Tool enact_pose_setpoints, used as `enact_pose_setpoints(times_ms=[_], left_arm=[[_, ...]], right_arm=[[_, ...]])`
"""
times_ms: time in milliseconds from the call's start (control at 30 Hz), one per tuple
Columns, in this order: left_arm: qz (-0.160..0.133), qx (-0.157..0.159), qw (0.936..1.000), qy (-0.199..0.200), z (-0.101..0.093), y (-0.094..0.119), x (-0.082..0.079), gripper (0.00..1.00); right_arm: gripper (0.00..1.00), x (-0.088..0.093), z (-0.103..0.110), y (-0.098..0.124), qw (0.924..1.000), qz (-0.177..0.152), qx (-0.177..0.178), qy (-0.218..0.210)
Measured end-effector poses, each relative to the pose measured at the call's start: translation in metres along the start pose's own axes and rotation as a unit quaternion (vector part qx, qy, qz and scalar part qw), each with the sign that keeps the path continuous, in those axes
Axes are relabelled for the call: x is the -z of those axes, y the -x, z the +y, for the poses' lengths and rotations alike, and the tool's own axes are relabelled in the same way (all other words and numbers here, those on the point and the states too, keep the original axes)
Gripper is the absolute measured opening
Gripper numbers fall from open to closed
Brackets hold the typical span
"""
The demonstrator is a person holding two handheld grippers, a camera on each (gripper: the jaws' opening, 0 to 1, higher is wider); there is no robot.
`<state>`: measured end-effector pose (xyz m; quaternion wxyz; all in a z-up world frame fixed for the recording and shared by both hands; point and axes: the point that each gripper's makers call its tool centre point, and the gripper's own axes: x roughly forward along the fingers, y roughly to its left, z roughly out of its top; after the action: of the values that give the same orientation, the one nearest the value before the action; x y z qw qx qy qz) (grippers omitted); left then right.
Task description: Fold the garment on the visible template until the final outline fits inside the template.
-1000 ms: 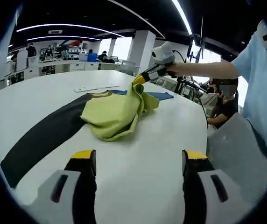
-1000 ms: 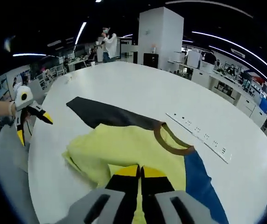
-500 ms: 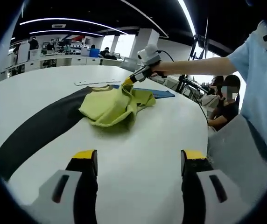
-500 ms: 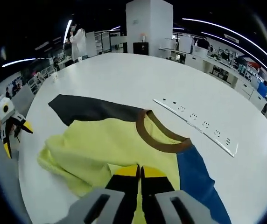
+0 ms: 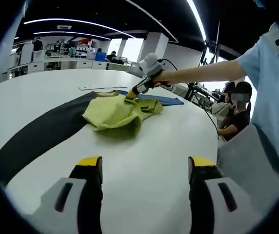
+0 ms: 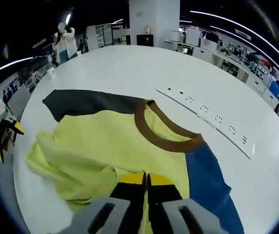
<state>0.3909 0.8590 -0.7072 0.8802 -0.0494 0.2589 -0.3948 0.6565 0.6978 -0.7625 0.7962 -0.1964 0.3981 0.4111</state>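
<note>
Garment [image 6: 115,146] first: the yellow shirt with its brown collar [image 6: 165,131] lies bunched on the white table [image 6: 144,68], rumpled into a mound on the side toward my left gripper, with a black sleeve [image 6: 88,103] stretched flat one way and a blue sleeve [image 6: 209,181] the other. I see no drawn template outline under it, so I cannot judge the fit. My right gripper [image 6: 147,179] has its jaws pressed together on a pinch of the yellow cloth near the edge closest to me; in the left gripper view it [image 5: 131,93] sits at the top of the mound, holding fabric up. My left gripper [image 5: 144,165] has its jaws spread wide, holding nothing, over bare table well apart from the shirt. The risk I see is that a one-sided pull drags the whole shirt instead of folding it, since nothing pins the far side. The pinch may also hold more than one layer, which would carry a hidden crease into the fold. A thin grip could slip and drop the cloth in a heap. The white strip [image 6: 205,122] beyond the collar lies near enough to be swept by a sleeve.
</note>
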Motion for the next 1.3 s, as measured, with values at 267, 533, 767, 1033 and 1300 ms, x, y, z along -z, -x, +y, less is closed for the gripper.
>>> enact_pose_setpoints(times_ms=[267,533,767,1033,1300], left_arm=[[-0.005,-0.009,0.9999,0.003,0.003,0.005,0.000,0.68],[-0.010,-0.005,0.9999,0.005,-0.003,0.002,-0.001,0.68],[-0.017,-0.003,0.9999,0.000,-0.005,-0.002,-0.009,0.67],[-0.023,0.003,0.9997,-0.004,-0.009,-0.009,-0.014,0.67],[-0.013,0.009,0.9998,-0.015,-0.014,-0.015,-0.011,0.65]], right_arm=[[0.00,0.001,-0.002,-0.003,0.9999,0.000,0.001,-0.016],[0.00,0.002,-0.002,-0.003,0.9981,-0.025,-0.001,-0.057],[0.10,0.001,-0.003,0.006,0.9986,-0.034,0.015,-0.037],[0.35,-0.012,-0.003,0.031,0.9947,-0.093,0.026,-0.034],[0.48,-0.007,0.015,0.057,0.9904,-0.131,0.016,-0.042]])
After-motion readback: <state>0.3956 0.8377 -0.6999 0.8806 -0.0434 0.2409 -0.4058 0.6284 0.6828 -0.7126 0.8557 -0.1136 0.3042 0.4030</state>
